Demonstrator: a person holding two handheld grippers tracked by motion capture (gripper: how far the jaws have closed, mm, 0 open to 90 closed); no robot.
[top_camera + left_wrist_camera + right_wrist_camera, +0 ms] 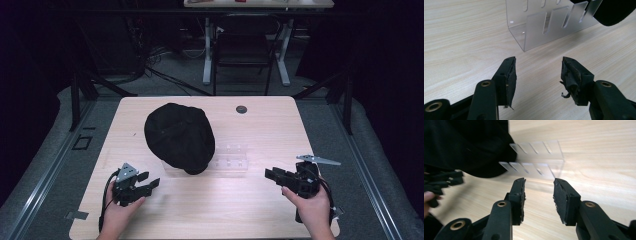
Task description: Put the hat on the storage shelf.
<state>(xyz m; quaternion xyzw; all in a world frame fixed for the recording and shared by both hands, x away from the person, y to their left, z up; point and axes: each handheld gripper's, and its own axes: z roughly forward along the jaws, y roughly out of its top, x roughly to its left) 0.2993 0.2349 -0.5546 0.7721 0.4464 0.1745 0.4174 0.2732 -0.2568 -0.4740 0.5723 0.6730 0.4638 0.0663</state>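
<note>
While you hold one gripper in each hand over the pale wooden table [260, 200], take the clear plastic rack [231, 161] near its middle as your landmark. There is one rack, a transparent slotted stand; in the right gripper view it [536, 157] shows two rows of four slanted slots. One black cap [180, 137] lies draped over the rack's left end, hiding that part of it, and in the left gripper view the cap [614, 11] overhangs the rack [541, 27] at the upper right. Your left gripper [150, 181] sits just left of and nearer you than the rack, jaws spread apart and holding nothing, its pads [511, 80] frayed at the edges. Your right gripper [272, 175] sits to the rack's right and nearer you, jaws likewise parted and empty, aimed toward the rack. One small dark round disc [241, 109] lies on the table beyond the rack. You can read no writing or brand on any of these things.
</note>
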